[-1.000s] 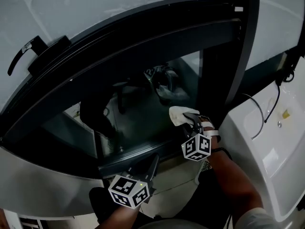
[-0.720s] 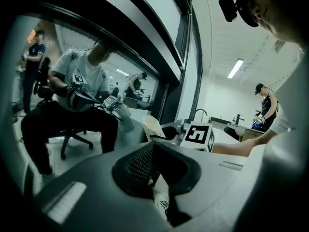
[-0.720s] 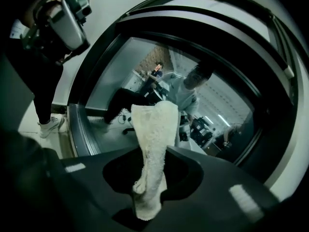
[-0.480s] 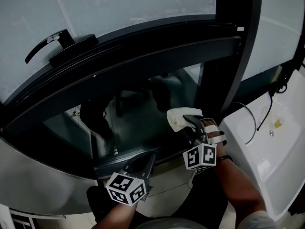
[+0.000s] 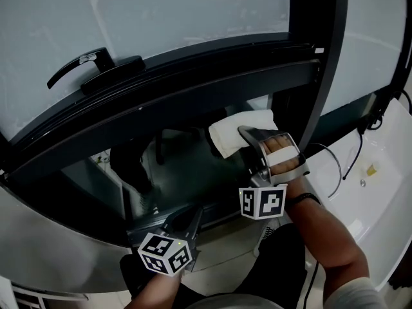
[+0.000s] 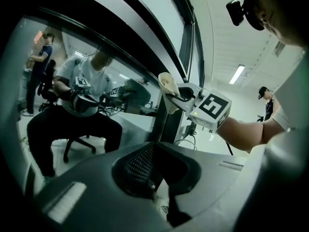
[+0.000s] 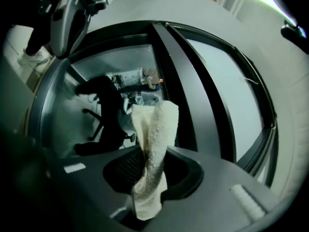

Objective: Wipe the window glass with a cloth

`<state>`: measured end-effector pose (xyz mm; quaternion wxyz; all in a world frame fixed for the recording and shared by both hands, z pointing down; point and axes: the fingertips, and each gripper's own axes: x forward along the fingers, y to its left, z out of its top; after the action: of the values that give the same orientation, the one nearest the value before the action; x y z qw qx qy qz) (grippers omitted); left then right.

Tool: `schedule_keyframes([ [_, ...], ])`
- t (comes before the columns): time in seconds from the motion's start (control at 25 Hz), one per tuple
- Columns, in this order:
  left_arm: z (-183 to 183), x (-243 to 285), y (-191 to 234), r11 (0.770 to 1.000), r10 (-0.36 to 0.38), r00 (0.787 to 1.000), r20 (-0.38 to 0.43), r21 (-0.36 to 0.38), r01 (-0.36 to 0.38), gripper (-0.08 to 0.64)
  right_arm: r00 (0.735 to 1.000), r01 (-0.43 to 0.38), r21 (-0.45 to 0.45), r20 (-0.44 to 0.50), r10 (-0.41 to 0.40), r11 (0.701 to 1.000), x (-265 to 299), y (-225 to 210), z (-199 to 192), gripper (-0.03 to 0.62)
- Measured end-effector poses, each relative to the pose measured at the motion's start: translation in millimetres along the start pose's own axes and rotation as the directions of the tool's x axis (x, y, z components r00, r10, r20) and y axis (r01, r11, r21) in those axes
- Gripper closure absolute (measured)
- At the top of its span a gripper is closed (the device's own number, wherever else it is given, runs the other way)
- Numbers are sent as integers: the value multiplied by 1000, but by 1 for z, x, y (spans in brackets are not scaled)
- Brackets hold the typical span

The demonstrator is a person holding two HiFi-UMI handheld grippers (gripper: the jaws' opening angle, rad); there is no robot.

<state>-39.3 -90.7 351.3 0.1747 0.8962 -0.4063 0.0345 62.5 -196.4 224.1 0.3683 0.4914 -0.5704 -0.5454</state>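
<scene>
Cloth (image 5: 230,131), pale and towel-like, sits bunched up in the right gripper (image 5: 248,134), whose jaws are closed tight on it. In the right gripper view it rises in a twisted fold out from between them. It is held up against the dark window glass (image 5: 187,166), high on the lower pane, close under the dark cross bar of the window frame (image 5: 193,89) and just beside the upright bar on the right. The left gripper (image 5: 195,211) hangs low near the bottom edge of that pane, well apart from the cloth, its jaws drawn together with nothing between them. A black handle (image 5: 80,66) sits on the frame up to the left, below the pale upper pane (image 5: 193,11). A seated figure (image 6: 82,105) shows in the glass in the left gripper view.
</scene>
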Motion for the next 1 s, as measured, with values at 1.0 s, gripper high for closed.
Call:
schedule_keyframes([
  [1.0, 1, 1, 20, 1000, 4, 1000, -3, -31, -4, 543, 990, 141, -46, 2, -142, 989, 70, -25, 4, 505],
])
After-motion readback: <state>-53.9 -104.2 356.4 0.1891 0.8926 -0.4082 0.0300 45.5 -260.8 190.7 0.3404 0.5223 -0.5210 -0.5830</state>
